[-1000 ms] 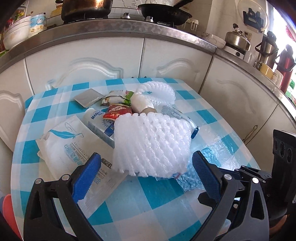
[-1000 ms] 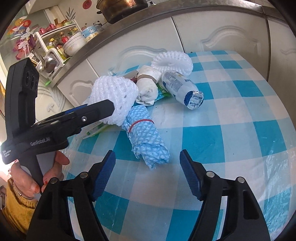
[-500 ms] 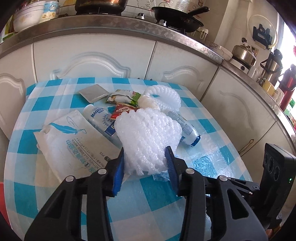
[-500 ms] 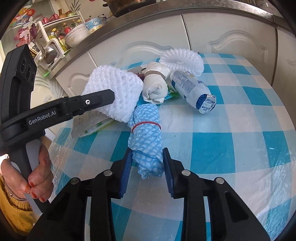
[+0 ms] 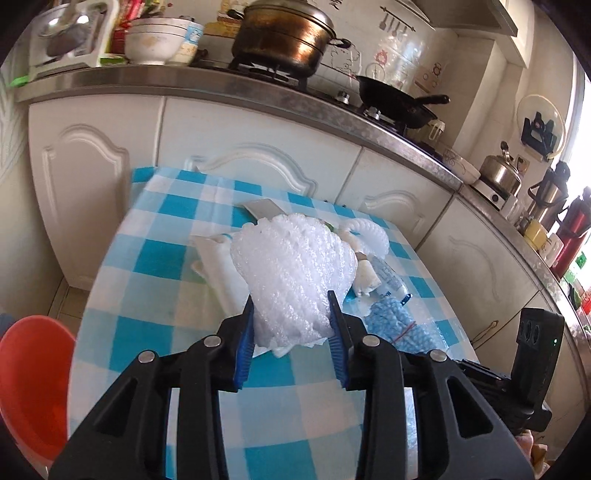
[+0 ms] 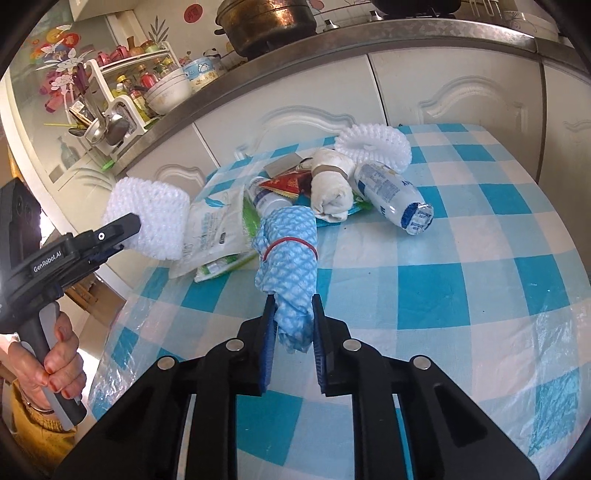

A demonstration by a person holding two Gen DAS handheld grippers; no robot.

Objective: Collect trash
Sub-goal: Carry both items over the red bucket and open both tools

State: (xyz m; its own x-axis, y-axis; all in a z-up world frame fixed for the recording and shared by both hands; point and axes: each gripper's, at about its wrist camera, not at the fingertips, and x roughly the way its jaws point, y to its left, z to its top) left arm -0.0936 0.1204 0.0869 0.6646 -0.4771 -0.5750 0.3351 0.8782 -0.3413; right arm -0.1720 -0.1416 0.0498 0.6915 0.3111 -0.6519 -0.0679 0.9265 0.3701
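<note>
My left gripper is shut on a white foam net sleeve and holds it lifted above the table; it also shows in the right wrist view. My right gripper is shut on a rolled blue cloth bound with a red rubber band, lifted off the checked tablecloth. More trash lies on the table: a white bottle, a rolled white rag, a second foam net, a white pouch and a red wrapper.
A red bin sits low at the table's left edge. White cabinets and a counter with a pot and pan stand behind the table. The person's hand holds the left gripper's handle.
Both grippers closed, the left on the foam net and the right on the blue cloth roll. Both have since lifted their items, the left one swinging left toward the table edge.
</note>
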